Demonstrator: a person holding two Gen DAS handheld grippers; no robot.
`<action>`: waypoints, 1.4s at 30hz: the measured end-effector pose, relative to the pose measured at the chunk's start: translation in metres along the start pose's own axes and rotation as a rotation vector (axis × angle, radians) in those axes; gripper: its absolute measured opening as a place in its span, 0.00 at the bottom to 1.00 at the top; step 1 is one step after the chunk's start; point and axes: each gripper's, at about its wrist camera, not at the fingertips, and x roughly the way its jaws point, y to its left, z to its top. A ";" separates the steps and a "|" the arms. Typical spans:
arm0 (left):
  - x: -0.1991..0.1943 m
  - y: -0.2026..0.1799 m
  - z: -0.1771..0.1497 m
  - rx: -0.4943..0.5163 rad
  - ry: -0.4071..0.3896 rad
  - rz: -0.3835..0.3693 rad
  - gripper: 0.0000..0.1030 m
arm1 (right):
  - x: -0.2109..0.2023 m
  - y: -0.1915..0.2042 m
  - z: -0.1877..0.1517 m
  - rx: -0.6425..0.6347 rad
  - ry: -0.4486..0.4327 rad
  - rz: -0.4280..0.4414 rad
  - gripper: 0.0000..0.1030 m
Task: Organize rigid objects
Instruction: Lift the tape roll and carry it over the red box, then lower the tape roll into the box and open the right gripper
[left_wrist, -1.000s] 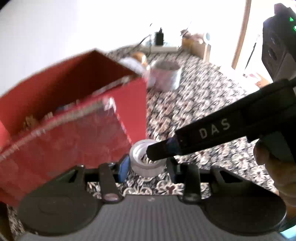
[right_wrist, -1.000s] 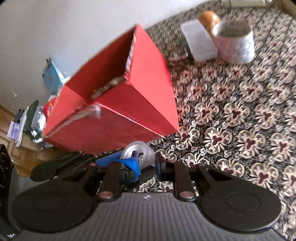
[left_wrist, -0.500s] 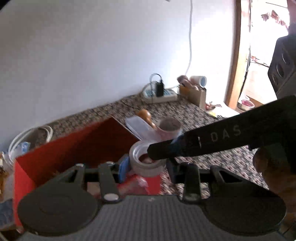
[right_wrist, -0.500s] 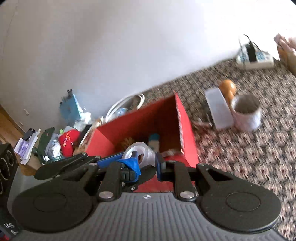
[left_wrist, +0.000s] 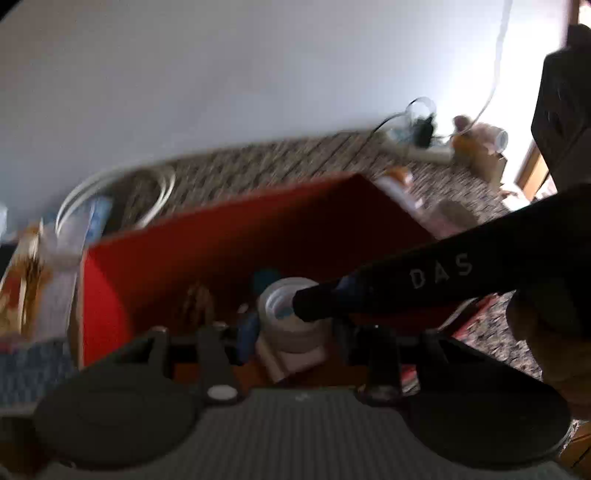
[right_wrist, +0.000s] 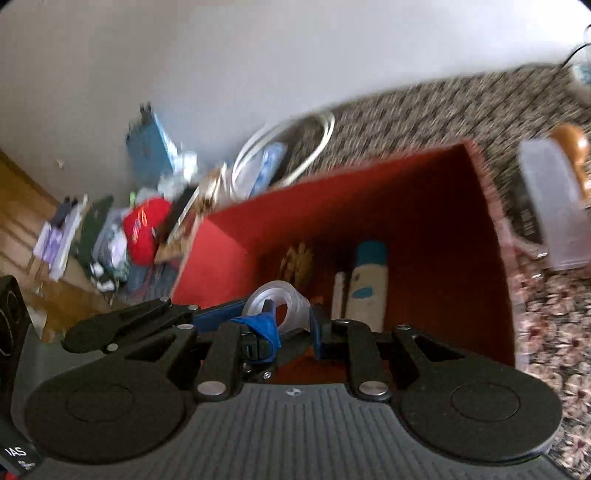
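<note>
Translucent tape roll (left_wrist: 291, 314) sits clenched between the left hand-held gripper (left_wrist: 291, 328) and the right hand-held gripper (right_wrist: 291, 321), both gripping it. A second ago beside the red box (left_wrist: 229, 251), it now hangs over the open interior, ready for release.

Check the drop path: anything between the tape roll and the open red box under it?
Nothing visible blocks it. The tape roll is gripped by both grippers above the open red box. The floor below already holds a bottle and a few small items, so it may land against them.
</note>
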 end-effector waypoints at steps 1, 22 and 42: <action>0.005 0.006 -0.001 -0.018 0.026 0.008 0.37 | 0.009 0.000 0.003 -0.002 0.031 0.002 0.00; 0.038 0.045 -0.016 -0.120 0.207 0.075 0.45 | 0.076 -0.006 0.013 0.036 0.291 0.065 0.07; 0.052 0.041 -0.007 -0.083 0.209 0.186 0.49 | 0.057 -0.004 0.012 -0.112 0.074 -0.222 0.07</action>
